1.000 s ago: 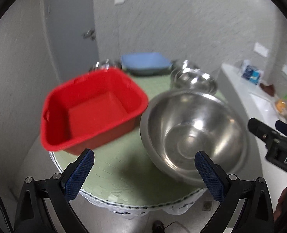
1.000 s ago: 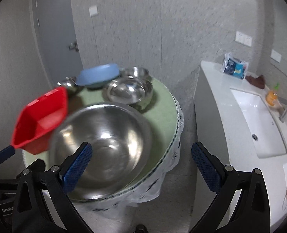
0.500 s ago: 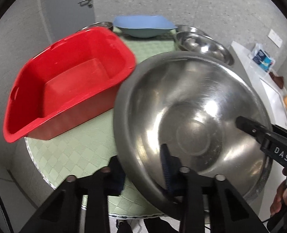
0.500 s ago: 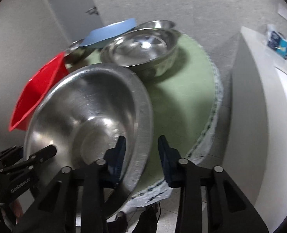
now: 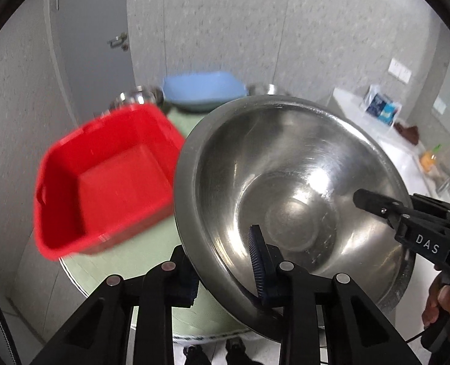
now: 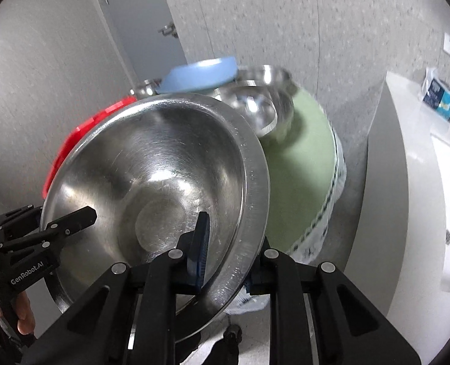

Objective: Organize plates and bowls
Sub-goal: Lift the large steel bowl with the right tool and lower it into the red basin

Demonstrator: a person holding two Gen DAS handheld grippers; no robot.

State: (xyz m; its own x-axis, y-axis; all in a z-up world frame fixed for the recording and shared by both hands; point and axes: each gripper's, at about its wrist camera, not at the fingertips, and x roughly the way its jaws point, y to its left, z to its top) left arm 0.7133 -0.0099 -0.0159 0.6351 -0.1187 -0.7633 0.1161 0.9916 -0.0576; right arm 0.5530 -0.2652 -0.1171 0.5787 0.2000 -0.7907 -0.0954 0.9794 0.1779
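A: Gripping the large steel bowl (image 5: 289,194) at opposite rim points, I have my left gripper (image 5: 225,270) and right gripper (image 6: 225,261) each clamped across its wall, one pad inside, one outside. It is scuffed, shiny, tilted, raised over the near edge of the table (image 6: 301,164).

B: Surface and room?

A: Round table, green checked cloth; grey speckled walls, a door (image 5: 94,39), a white sink counter (image 6: 413,182) at right.

B: Counts?

A: One red tub (image 5: 103,179), one blue basin (image 5: 203,88), at least three smaller steel bowls (image 6: 255,109) behind, blurred.
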